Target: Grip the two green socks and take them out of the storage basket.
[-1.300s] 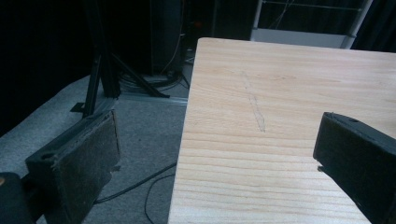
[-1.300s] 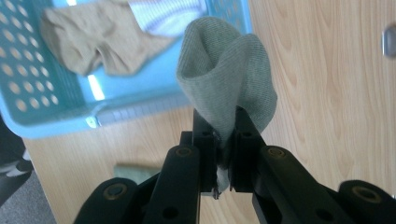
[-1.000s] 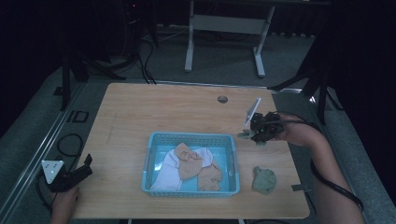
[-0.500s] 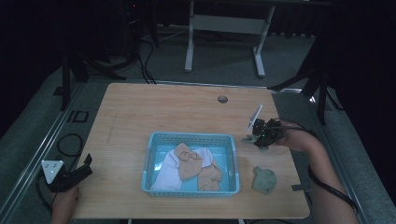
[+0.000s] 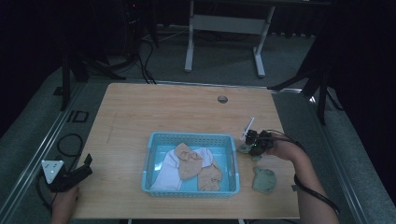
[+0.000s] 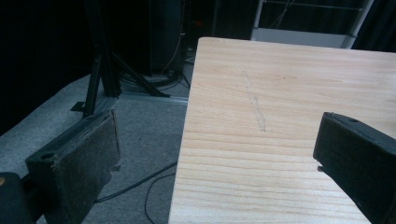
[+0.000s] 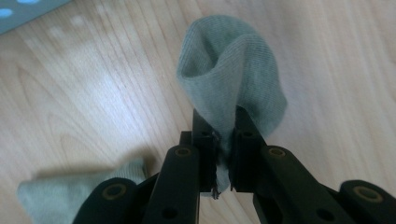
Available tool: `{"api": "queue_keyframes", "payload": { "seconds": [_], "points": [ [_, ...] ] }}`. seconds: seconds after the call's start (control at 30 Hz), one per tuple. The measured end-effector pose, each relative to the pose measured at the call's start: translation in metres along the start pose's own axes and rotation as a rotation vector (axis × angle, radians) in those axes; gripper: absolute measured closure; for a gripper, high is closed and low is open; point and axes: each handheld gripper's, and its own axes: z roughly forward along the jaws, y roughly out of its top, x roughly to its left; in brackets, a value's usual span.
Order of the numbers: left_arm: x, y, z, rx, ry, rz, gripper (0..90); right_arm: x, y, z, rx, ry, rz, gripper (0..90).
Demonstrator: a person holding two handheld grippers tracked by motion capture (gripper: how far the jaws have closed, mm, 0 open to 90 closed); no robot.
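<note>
Right gripper (image 7: 223,140): jaws clenched on a fold of a grey-green sock (image 7: 233,74), the fabric bulging up past the tips; in the high view it sits low over the table, at about 3 o'clock from the basket.
Held sock (image 5: 244,148): just beside the basket's right wall, over the wood.
Second grey-green sock (image 5: 264,179): bunched on the table at 5 o'clock from the right gripper, near it but apart.
Left gripper (image 6: 215,154): jaws released, wide apart, nothing between them; off the table's front left corner, at 8 o'clock from the basket.
Blue basket (image 5: 191,137): mid-table, holding peach and white cloth pieces (image 5: 187,163).
Table (image 5: 154,107): light wood.
</note>
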Motion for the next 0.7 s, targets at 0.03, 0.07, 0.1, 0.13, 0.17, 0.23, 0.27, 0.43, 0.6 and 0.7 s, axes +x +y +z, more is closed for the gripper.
{"api": "queue_keyframes", "payload": {
  "seconds": [0.03, 0.07, 0.1, 0.13, 0.17, 0.23, 0.27, 0.43, 0.6, 0.7],
  "points": [
    [0.0, 0.0, 0.0, 0.001, 0.0, 0.001, 0.7, 0.001, 0.0, 0.003, -0.005, 0.011, 0.003, 80.8],
    [0.0, 0.0, 0.0, 0.001, 0.0, 0.001, 0.7, 0.001, 0.0, 0.003, -0.005, 0.011, 0.003, 80.8],
    [0.0, 0.0, 0.0, -0.001, -0.001, -0.001, 0.7, 0.005, 0.001, 0.009, 0.006, 0.031, -0.003, 72.9],
    [0.0, 0.0, 0.0, -0.001, -0.001, -0.001, 0.7, 0.005, 0.001, 0.009, 0.006, 0.031, -0.003, 72.9],
    [0.0, 0.0, 0.0, 0.0, -0.001, -0.001, 0.7, 0.009, 0.001, 0.009, 0.024, 0.03, -0.003, 67.5],
    [0.0, 0.0, 0.0, 0.001, -0.002, 0.001, 0.7, 0.012, 0.0, 0.004, 0.017, 0.035, 0.006, 59.2],
    [0.0, 0.0, 0.0, 0.001, -0.002, 0.001, 0.7, 0.012, -0.001, 0.0, 0.003, 0.033, 0.008, 57.8],
    [0.0, 0.0, 0.0, 0.001, -0.001, 0.001, 0.7, 0.012, -0.008, -0.014, -0.068, 0.021, 0.051, 47.9],
    [0.0, 0.0, 0.0, 0.002, -0.001, 0.002, 0.7, 0.008, -0.021, -0.019, -0.131, -0.002, 0.122, 35.0],
    [0.0, 0.0, 0.0, 0.003, -0.002, 0.001, 0.7, 0.007, -0.035, -0.019, -0.171, -0.017, 0.181, 28.1]
  ]
}}
